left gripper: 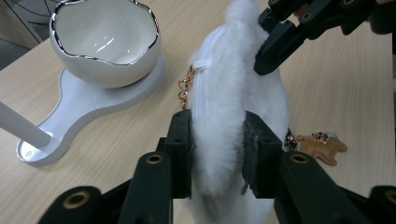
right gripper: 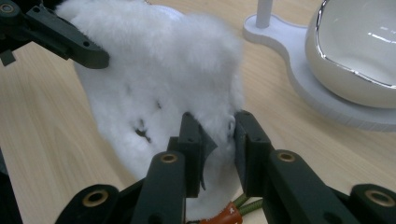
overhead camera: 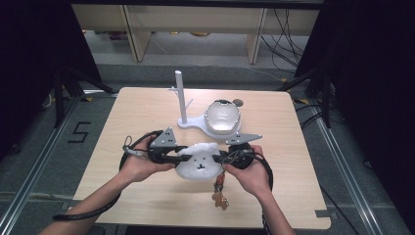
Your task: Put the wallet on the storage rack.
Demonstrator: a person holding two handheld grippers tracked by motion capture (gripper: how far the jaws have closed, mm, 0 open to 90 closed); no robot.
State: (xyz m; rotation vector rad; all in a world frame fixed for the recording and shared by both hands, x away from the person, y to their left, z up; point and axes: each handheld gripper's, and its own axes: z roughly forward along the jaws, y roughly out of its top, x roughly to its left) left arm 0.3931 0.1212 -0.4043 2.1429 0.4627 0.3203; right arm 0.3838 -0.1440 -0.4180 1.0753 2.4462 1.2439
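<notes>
I have the white fluffy pouch (overhead camera: 198, 161) pinched from both ends: my left tool (left gripper: 217, 140) is closed on one furry edge, my right tool (right gripper: 218, 140) closed on the opposite edge. The pouch sits on the surface (overhead camera: 147, 112) just in front of the white bowl (overhead camera: 222, 116) on its stand (overhead camera: 188, 123). A small brown charm (overhead camera: 219, 199) lies below the pouch.

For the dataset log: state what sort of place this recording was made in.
Probably a lab or recording studio rather than a home: a bare wooden table stands between black curtains, loose cables run across the grey floor, and a "5" is taped beside a metal floor rail.
</notes>
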